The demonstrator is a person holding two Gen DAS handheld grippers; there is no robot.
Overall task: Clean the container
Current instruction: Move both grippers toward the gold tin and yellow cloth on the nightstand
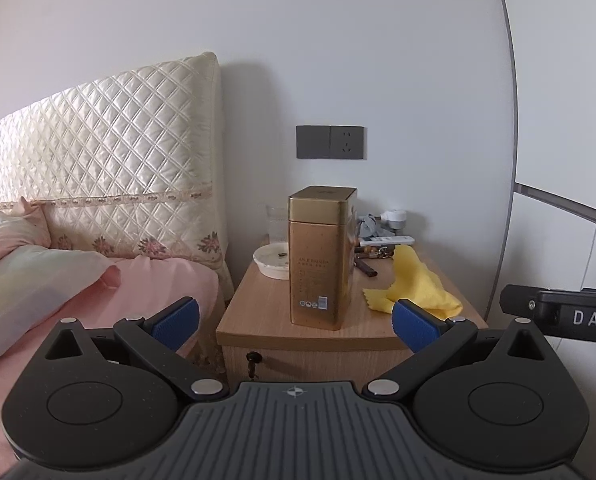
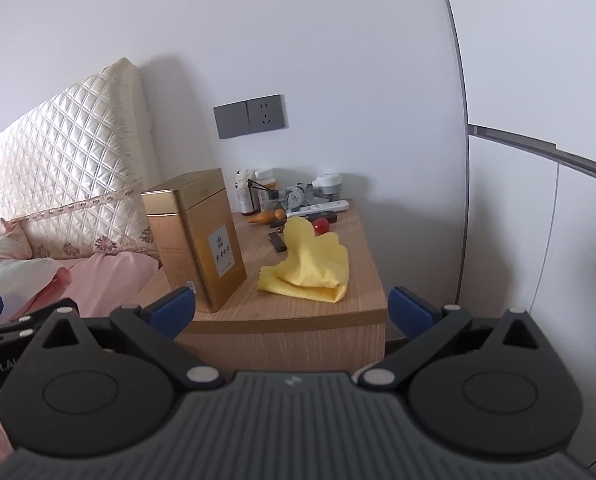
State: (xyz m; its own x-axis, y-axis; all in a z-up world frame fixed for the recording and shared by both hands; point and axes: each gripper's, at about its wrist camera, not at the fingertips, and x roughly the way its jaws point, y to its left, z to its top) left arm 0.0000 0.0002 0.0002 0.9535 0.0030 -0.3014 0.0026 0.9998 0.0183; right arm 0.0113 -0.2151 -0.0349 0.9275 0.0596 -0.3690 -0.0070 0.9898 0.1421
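Observation:
A tall gold tin container [image 1: 322,256] with its lid on stands upright near the front of a wooden nightstand [image 1: 257,320]. It also shows in the right wrist view [image 2: 195,236]. A crumpled yellow cloth [image 1: 414,284] lies on the nightstand to the tin's right, also seen in the right wrist view [image 2: 310,268]. My left gripper [image 1: 295,324] is open and empty, short of the nightstand and facing the tin. My right gripper [image 2: 291,312] is open and empty, short of the nightstand's front edge, facing the cloth.
A white dish [image 1: 271,260] and a glass [image 1: 277,224] stand behind the tin on the left. Small bottles [image 2: 257,196], a remote [image 2: 318,208], a red ball [image 2: 321,225] and other clutter fill the back. A bed with pink bedding [image 1: 97,300] and a quilted headboard [image 1: 97,152] is at left.

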